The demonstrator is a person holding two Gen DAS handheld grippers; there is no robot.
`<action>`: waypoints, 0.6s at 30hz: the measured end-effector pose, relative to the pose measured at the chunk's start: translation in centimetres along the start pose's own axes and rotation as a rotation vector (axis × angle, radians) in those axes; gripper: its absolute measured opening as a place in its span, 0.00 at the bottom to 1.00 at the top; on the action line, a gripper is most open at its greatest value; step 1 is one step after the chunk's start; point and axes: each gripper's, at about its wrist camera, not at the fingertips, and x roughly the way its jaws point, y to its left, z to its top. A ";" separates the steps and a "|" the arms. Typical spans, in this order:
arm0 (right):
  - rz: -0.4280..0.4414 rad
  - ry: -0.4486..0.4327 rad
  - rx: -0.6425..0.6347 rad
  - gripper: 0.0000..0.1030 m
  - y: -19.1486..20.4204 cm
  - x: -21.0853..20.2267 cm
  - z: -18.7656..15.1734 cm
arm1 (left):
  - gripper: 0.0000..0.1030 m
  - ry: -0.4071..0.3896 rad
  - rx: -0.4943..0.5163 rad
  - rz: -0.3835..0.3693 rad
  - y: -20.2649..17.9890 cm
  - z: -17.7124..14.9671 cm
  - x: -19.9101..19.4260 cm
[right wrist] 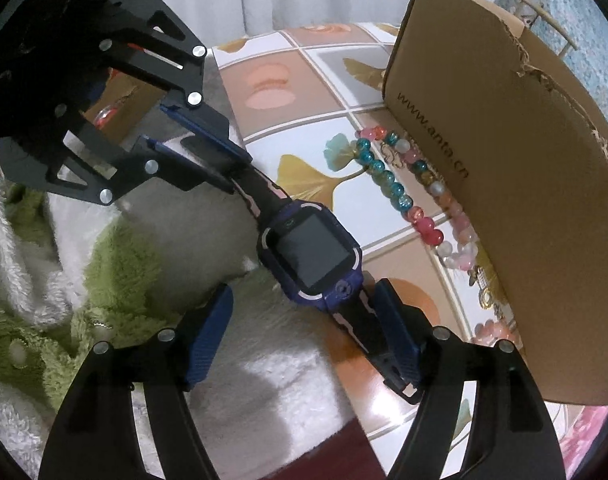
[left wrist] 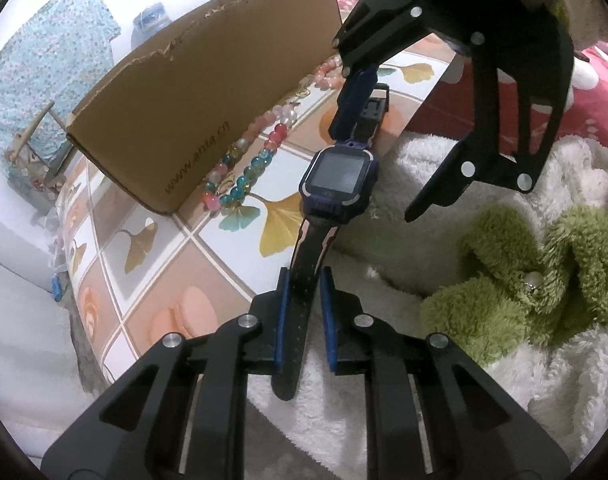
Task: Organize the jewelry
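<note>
While clamped on one strap end, left gripper [left wrist: 305,280] with pads drawn close together, black band pinched between them. Watch [left wrist: 338,174] in the air over the near edge of the table [left wrist: 144,240], just above the ginkgo-leaf cloth and the fluffy white and green blanket [left wrist: 524,280]. Long axis straight from the left gripper towards the right gripper [left wrist: 372,174], roughly parallel to the side of the cardboard box [left wrist: 208,92]. Dark screen turned upward, towards both cameras; blue case about midway along the band.

From the right wrist: right gripper [right wrist: 302,286] with jaws wide apart, watch [right wrist: 310,250] passing between them. Buckle end of the strap close against the inner face of one blue pad [right wrist: 396,336]; contact hard to judge. Other pad well clear of the band. Left gripper [right wrist: 224,168] at the far strap end.

Beaded bracelet [right wrist: 400,196] flat on the cloth between watch and cardboard box [right wrist: 504,200], lying along the box wall, apart from the watch.
</note>
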 end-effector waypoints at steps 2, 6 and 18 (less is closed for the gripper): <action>-0.050 0.007 -0.018 0.58 0.5 0.1 0.1 | 0.14 0.002 0.017 0.010 -0.2 0.0 0.1; -0.114 0.020 -0.026 0.43 0.8 0.4 0.4 | 0.14 0.008 0.033 0.020 -0.4 0.0 0.4; -0.184 0.034 -0.051 0.36 1.6 0.1 0.0 | 0.29 0.039 0.022 0.022 -1.3 -0.3 0.5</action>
